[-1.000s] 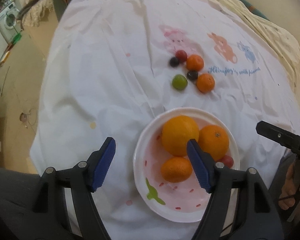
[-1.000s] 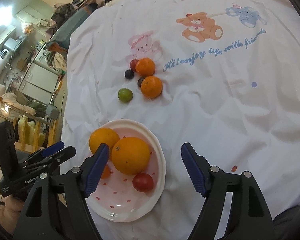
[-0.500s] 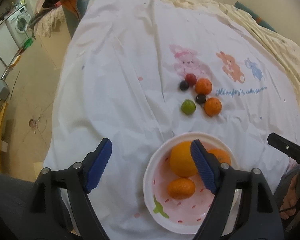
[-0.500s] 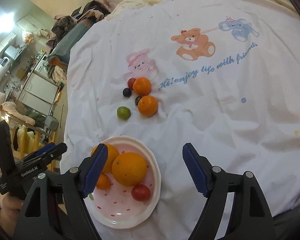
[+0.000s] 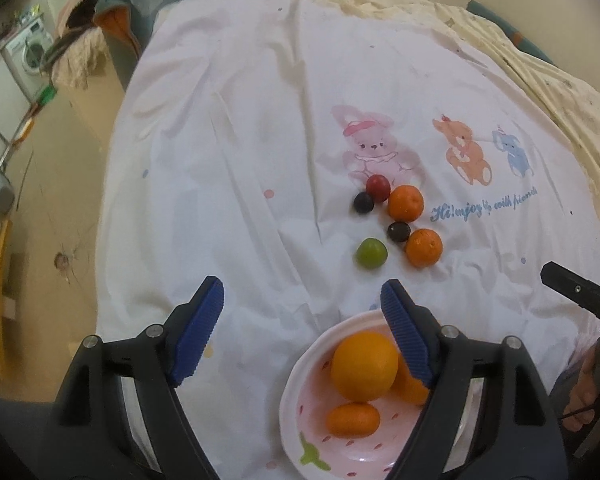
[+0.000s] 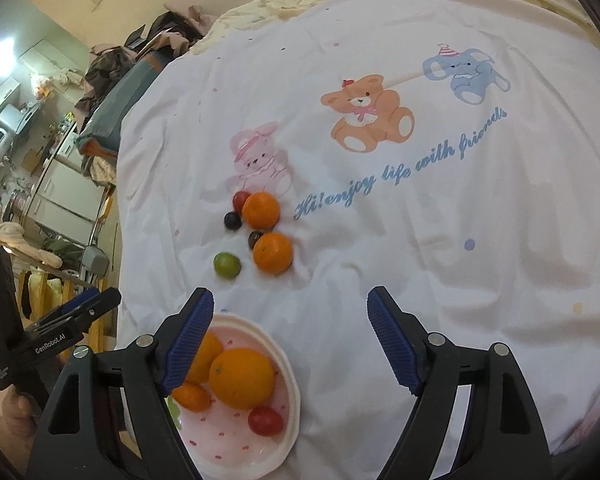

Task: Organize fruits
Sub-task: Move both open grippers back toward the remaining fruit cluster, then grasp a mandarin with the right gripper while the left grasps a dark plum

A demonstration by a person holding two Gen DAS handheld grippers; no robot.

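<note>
A pink-and-white plate [image 5: 300, 408] [image 6: 288, 396] at the near edge of the cloth holds a big orange [image 5: 364, 366] [image 6: 242, 378], a second orange, a small tangerine [image 5: 353, 420] and a red tomato [image 6: 265, 421]. On the cloth beyond lie two tangerines [image 5: 423, 247] [image 6: 261, 210], a green fruit [image 5: 371, 253] [image 6: 227, 265], two dark grapes [image 5: 363, 202] and a red fruit [image 5: 377, 187]. My left gripper [image 5: 302, 334] is open and empty above the plate's left side. My right gripper [image 6: 290, 342] is open and empty right of the plate.
A white cloth with cartoon animals [image 6: 368, 116] covers the surface, with its left edge dropping to the floor [image 5: 60, 208]. A cream quilt [image 5: 520, 52] lies at the back. Clothes and furniture [image 6: 60, 160] stand to the left.
Both grippers have pulled back and up from the plate, still open. The plate has slid toward the bottom of both views and more of the cloth shows.
</note>
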